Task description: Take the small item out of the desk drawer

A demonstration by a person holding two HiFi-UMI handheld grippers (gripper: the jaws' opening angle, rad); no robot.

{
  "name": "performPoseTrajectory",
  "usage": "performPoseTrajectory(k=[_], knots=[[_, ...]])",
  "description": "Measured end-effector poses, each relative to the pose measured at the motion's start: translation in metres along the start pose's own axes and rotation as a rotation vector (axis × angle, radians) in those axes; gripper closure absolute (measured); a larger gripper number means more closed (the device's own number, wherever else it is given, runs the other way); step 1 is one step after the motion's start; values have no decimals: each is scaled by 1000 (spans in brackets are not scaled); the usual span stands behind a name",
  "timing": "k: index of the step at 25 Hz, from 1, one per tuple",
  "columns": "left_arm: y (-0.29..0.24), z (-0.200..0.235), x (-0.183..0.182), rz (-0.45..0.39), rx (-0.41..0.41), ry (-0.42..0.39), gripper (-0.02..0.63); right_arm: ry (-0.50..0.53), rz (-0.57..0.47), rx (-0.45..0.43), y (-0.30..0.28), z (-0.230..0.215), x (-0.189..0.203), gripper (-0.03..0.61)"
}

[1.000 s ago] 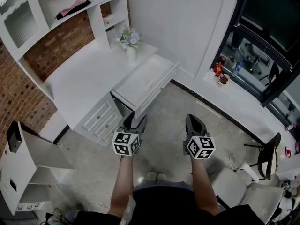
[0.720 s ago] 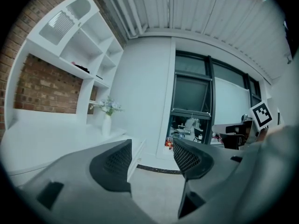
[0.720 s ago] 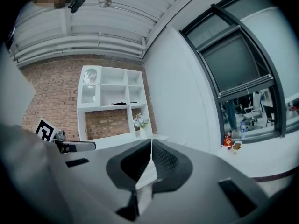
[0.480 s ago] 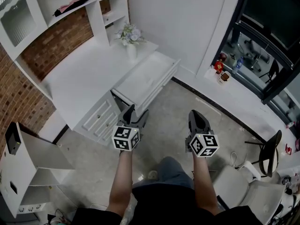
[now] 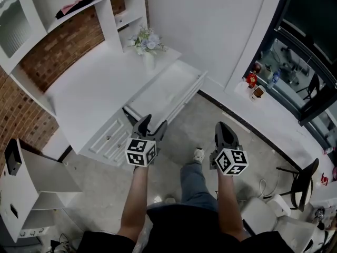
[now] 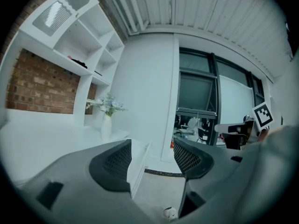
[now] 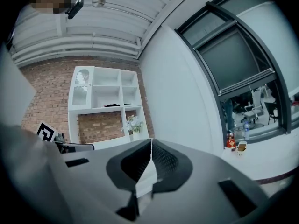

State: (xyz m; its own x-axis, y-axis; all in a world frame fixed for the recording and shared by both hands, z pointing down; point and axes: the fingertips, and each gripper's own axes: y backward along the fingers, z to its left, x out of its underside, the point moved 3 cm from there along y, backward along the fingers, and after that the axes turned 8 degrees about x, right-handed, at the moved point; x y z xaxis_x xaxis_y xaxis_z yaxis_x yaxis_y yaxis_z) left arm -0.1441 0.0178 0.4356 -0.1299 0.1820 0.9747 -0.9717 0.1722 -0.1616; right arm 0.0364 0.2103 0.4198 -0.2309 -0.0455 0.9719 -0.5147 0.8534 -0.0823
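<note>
The white desk (image 5: 95,88) has its top drawer (image 5: 181,103) pulled out toward the room. I cannot make out any small item on its pale inside. My left gripper (image 5: 152,125) hovers just short of the drawer's near front corner, jaws open with nothing between them. In the left gripper view the drawer's front edge (image 6: 140,164) shows through the gap of the left gripper (image 6: 152,160). My right gripper (image 5: 224,128) hangs over the floor to the right, apart from the drawer. Its jaws, seen close in the right gripper (image 7: 150,144) view, are shut and empty.
A vase of flowers (image 5: 147,45) stands at the desk's back corner, under wall shelves (image 5: 79,4). Lower drawers (image 5: 108,141) are closed. A white side cabinet (image 5: 31,186) stands at left, a chair (image 5: 300,181) at right. The person's shoe (image 5: 198,155) is forward between the grippers.
The person has stepped forward with one leg, bringing both grippers nearer the open drawer. The left jaws have spread a little wider.
</note>
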Motion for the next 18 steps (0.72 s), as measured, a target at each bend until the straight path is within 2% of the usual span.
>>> performPoseTrajectory(k=[4,9,15,18], knots=[[-47,30,4,-9,-70,46,359,-12,26,-57,-76,-24,3,581],[-117,83,10,21,-185,101,359,3,77,-155,-201,-45,-1,581],[-175,127,20,65,-392,211,359,39,179,-367,-343,-46,-11,581],[-198,150,23,67,-472,238,357,61,196,-450,-402,-42,-14,581]])
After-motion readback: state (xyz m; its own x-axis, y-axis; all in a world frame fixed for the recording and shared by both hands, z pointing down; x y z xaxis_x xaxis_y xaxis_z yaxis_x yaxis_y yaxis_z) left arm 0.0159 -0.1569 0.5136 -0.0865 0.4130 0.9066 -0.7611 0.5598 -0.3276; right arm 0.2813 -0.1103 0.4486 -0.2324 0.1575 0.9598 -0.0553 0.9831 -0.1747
